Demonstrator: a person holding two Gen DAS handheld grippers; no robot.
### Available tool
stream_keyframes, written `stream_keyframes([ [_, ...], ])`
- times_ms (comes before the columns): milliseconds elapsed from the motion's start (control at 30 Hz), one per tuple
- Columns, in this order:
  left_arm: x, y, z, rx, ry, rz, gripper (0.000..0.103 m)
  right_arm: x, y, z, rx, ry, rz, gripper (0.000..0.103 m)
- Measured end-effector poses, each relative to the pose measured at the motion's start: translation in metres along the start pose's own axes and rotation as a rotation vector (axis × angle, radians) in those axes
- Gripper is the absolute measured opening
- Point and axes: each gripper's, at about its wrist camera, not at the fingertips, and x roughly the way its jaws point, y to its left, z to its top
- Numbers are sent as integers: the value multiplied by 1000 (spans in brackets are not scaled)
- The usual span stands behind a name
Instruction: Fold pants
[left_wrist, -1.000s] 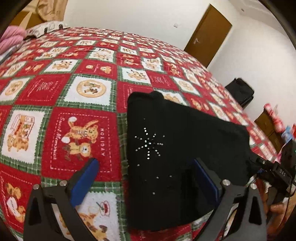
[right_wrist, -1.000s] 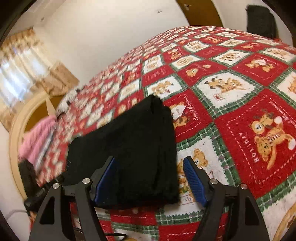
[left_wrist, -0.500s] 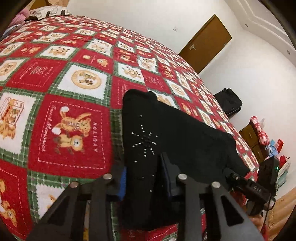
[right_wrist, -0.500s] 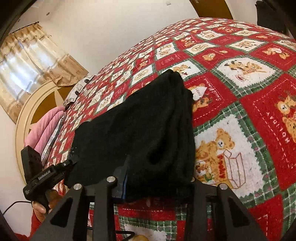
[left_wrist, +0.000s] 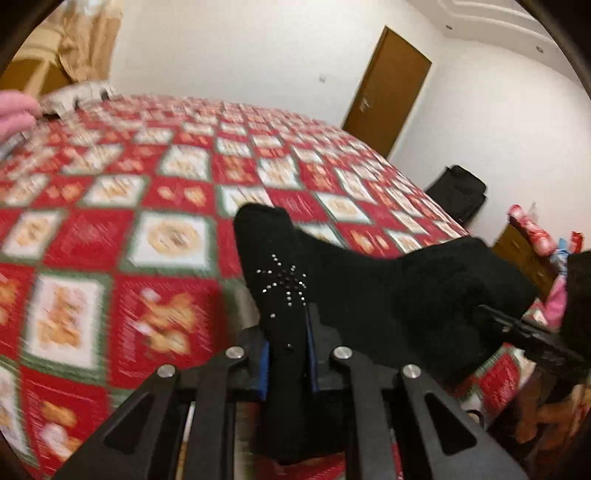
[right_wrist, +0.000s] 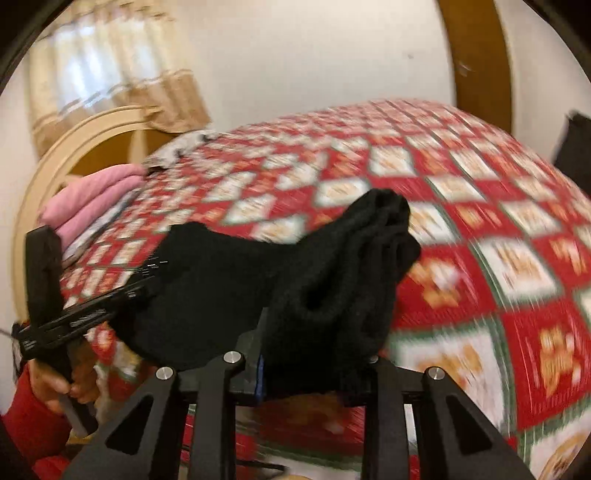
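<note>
You have the folded black knit pants (left_wrist: 388, 291) pinched at both near corners, raised off the red-and-green patchwork teddy-bear bedspread (left_wrist: 110, 229).

Your left gripper (left_wrist: 286, 354) is clamped on the edge with the rhinestone starburst (left_wrist: 284, 282); your right gripper (right_wrist: 314, 365) is closed on the bunched corner, cloth sagging between them. Stacked pink pillows (right_wrist: 92, 199) lie at ten o'clock in your right view, a brown wooden door (left_wrist: 388, 88) at one o'clock in your left.

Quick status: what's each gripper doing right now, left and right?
Left gripper: closed on the black pants.
Right gripper: closed on the black pants, other end.
</note>
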Motion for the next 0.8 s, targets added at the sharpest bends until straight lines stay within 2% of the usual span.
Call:
stream_keyframes([
  [67,-9,10,9,2,-30,48,16,2,20,13,-63,-8,30,28],
  [267,-53,69,38,-79,-155,165,16,31,87,62,-215,-54,156,28],
  [433,-81,119,60,-110,-259,357,16,88,131,105,-273,-93,272,28],
  [533,-69,138,55,-96,-246,477,16,137,146,116,-294,-81,299,28],
  [633,-32,168,36,-125,-128,551,17,205,151,115,-263,25,293,29],
  [667,-18,175,30,-146,-80,558,19,230,150,109,-248,82,289,31],
  [700,-8,182,23,-167,-36,573,22,247,146,102,-237,125,270,40],
  [733,-1,188,13,-181,-30,581,27,264,140,94,-212,159,256,46],
  [767,-3,186,10,-174,-56,582,28,269,131,93,-167,171,279,55],
  [800,-4,186,8,-160,-70,585,28,270,122,96,-131,174,295,70],
])
